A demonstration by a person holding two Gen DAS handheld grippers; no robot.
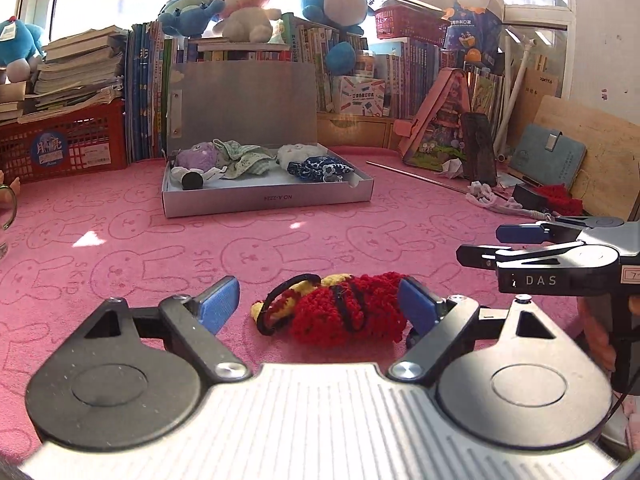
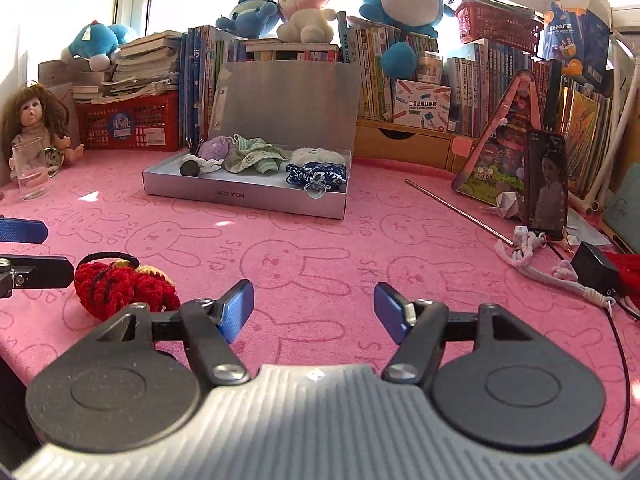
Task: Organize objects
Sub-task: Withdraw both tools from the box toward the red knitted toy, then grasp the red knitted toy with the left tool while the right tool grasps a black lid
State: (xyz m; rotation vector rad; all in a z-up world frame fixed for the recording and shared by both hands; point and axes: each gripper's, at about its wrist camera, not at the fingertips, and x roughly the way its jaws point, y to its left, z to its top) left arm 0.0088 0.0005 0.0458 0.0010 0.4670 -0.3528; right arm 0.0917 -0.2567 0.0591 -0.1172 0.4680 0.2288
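Home study corner indicated: plush toys [image 2: 304, 4] set atop book rows [image 2: 400, 64], doll [image 2: 34, 120], pink bunny-print tablecloth [image 2: 320, 248] (window behind).

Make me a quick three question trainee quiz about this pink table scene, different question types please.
1. True or false: the grey box has its lid closed.
2. Which gripper has the red knitted scrunchie between its fingers: A left, B right?
3. Fill in: the drinking glass stands in front of a ____.

Key: 1 false, the lid stands open. 2 A; the fingers are open, not clamping. 3 doll.
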